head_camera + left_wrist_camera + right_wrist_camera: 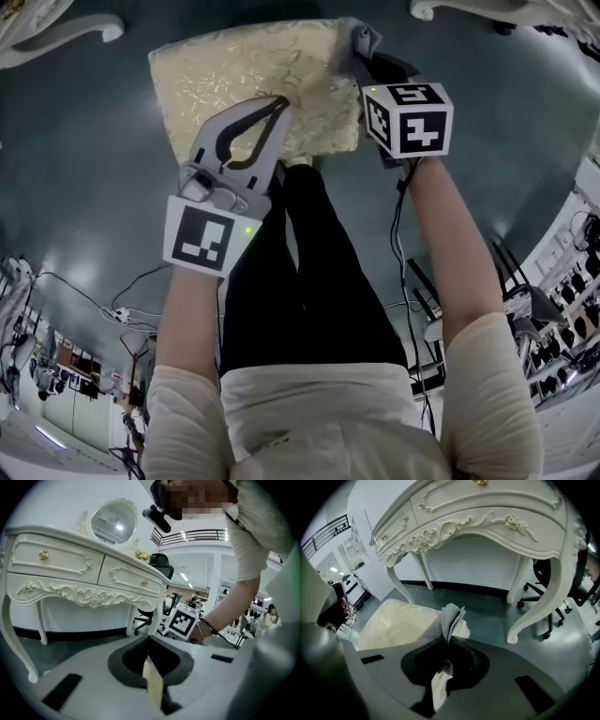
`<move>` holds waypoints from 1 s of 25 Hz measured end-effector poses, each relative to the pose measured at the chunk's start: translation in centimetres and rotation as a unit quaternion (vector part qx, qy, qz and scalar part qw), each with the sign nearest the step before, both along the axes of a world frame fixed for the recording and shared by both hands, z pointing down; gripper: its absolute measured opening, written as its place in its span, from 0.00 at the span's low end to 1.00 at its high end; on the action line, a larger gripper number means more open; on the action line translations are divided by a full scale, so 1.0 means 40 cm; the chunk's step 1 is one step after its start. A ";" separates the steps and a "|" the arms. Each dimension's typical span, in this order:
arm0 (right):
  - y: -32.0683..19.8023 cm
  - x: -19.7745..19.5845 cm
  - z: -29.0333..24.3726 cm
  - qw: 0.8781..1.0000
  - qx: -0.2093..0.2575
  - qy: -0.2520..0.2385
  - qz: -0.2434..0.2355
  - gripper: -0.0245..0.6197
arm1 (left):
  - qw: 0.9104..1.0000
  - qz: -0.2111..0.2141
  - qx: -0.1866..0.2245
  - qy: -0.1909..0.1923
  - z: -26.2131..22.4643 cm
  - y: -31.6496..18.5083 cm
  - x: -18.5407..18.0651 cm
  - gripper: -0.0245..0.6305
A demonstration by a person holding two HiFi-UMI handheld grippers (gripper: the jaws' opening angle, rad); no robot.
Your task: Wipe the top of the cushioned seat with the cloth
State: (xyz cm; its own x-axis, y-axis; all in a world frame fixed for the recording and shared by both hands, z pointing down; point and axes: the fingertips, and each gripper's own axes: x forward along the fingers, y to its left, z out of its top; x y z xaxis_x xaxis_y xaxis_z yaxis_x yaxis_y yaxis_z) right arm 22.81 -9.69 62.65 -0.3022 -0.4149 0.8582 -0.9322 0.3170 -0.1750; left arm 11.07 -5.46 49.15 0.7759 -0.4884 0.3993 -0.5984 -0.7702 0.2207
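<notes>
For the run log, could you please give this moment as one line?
right gripper: shut on cloth | cloth: at cushioned seat far right corner | left gripper: shut, empty, over seat

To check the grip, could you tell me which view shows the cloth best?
The right gripper view: the cloth stands pinched in the right tongs. The head view shows only a corner; the left gripper view, none.
</notes>
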 end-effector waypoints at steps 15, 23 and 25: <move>-0.010 -0.191 -0.137 0.998 0.025 -0.053 -0.029 0.08 | 0.998 -0.057 -0.001 0.001 -0.067 0.028 -0.144 0.04; 0.070 -0.515 -0.156 0.992 0.001 -0.107 -0.063 0.08 | 0.995 -0.099 -0.005 -0.016 -0.060 0.070 -0.381 0.04; 0.085 -0.572 -0.143 0.992 -0.012 -0.112 -0.063 0.08 | 0.993 -0.112 -0.008 -0.023 -0.051 0.074 -0.437 0.04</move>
State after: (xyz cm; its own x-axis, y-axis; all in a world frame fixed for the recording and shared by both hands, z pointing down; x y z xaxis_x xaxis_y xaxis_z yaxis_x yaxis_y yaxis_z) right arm -0.08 -6.31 56.93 -0.5350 -0.3429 0.7721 -0.8222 0.4215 -0.3826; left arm -6.42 -2.48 47.11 0.6288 -0.6405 0.4409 -0.7645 -0.6128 0.1999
